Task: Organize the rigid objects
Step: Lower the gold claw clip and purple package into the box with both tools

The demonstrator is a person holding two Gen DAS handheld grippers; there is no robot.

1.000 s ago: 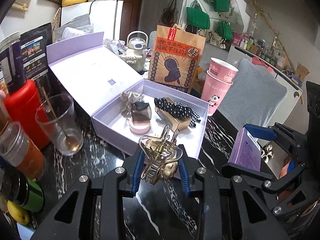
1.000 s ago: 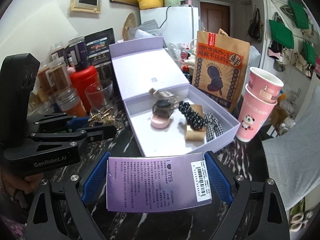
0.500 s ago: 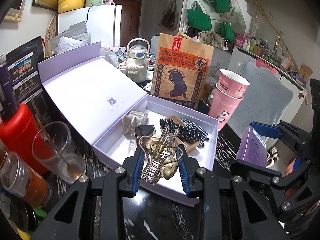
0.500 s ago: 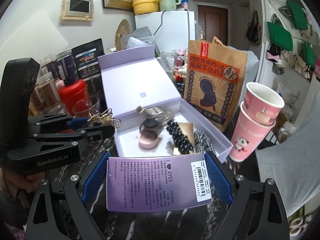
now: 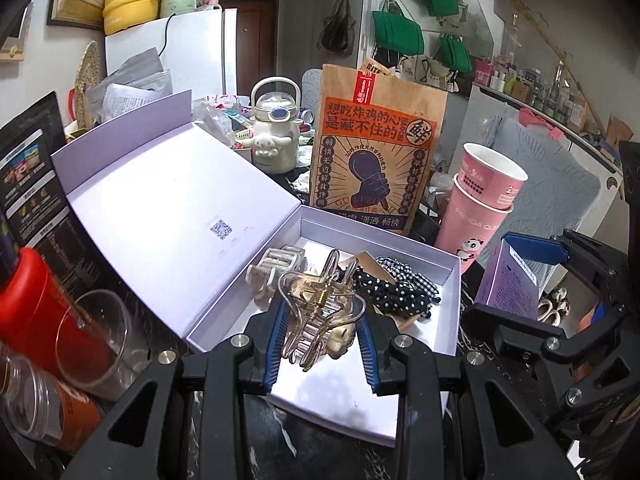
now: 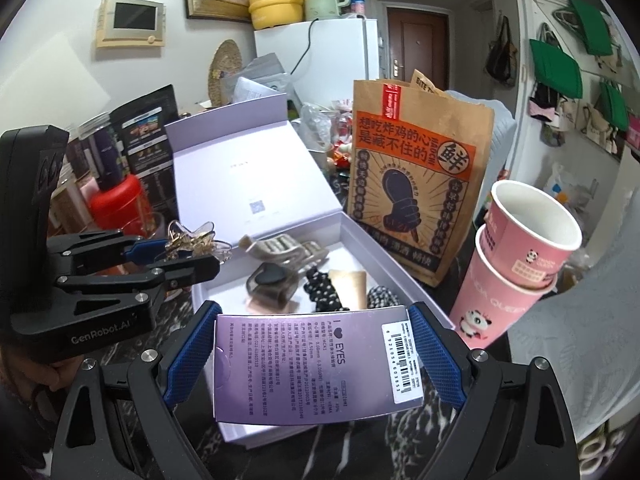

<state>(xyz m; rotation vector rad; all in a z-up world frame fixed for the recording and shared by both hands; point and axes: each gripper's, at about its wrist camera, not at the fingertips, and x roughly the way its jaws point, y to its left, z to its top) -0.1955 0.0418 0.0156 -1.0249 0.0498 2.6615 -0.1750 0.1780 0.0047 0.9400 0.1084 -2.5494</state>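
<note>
While over lavender box (image 5: 448, 276), left gripper (image 5: 320, 344) pinches hair claw (image 5: 318, 316); right gripper (image 6: 314, 356) clamps purple carton (image 6: 316, 364) at 3 o'clock, both for stowing.

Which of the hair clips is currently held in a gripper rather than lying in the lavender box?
The clear gold-tinted claw clip, clamped in the left gripper; the beige claw clip lies inside the box.
</note>
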